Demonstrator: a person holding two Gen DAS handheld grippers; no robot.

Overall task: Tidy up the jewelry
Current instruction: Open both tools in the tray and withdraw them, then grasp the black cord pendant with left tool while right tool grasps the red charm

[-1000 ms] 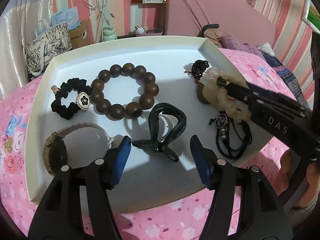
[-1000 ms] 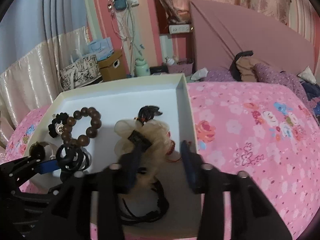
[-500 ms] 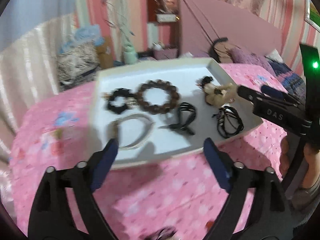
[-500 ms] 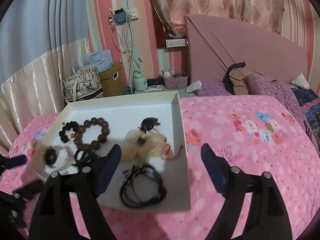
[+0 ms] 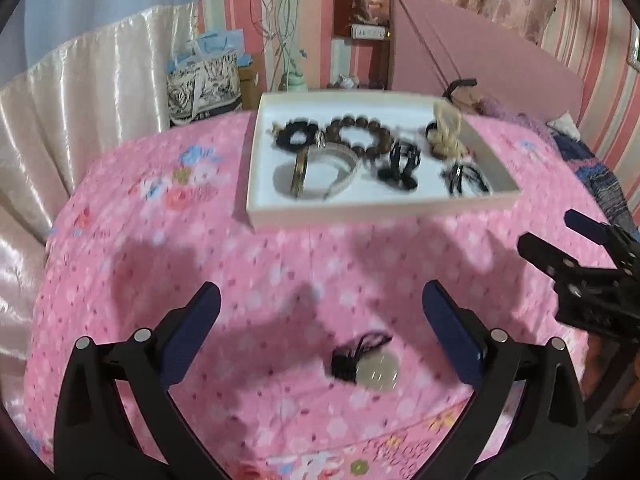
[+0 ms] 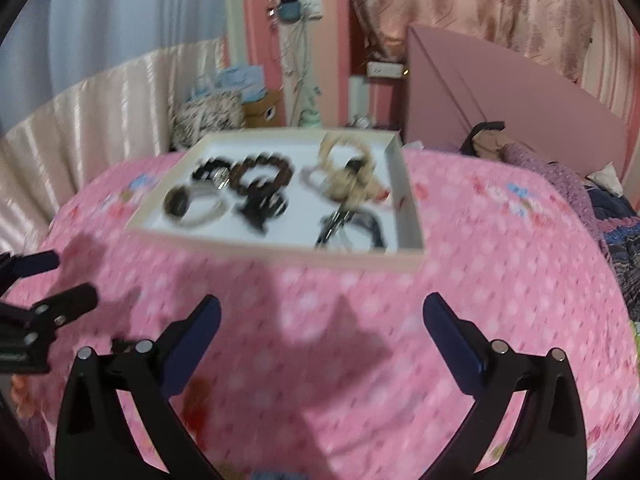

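Note:
A white tray (image 5: 360, 210) on the pink bedspread holds a black scrunchie (image 5: 294, 136), a brown bead bracelet (image 5: 360, 134), a watch (image 5: 320, 174), a black claw clip (image 5: 400, 164), a cream hair tie (image 5: 446, 134) and black cords (image 5: 466, 178). The tray (image 6: 276, 254) also shows in the right wrist view. A round pale pendant with a black cord (image 5: 370, 362) lies on the bedspread between the fingers of my left gripper (image 5: 320, 336), which is open and empty. My right gripper (image 6: 320, 338) is open and empty, back from the tray. It also shows at the right edge of the left wrist view (image 5: 560, 240).
The pink flowered bedspread (image 5: 160, 280) covers the bed around the tray. A pink headboard (image 5: 480, 52) and pillows stand behind it. Bags and a box (image 5: 208, 80) sit beside the bed at the back left. A cream curtain hangs at the left.
Both grippers have pulled back from the tray and opened wide. The right gripper has let go of the cream hair tie, which now lies in the tray. The pendant has come into view.

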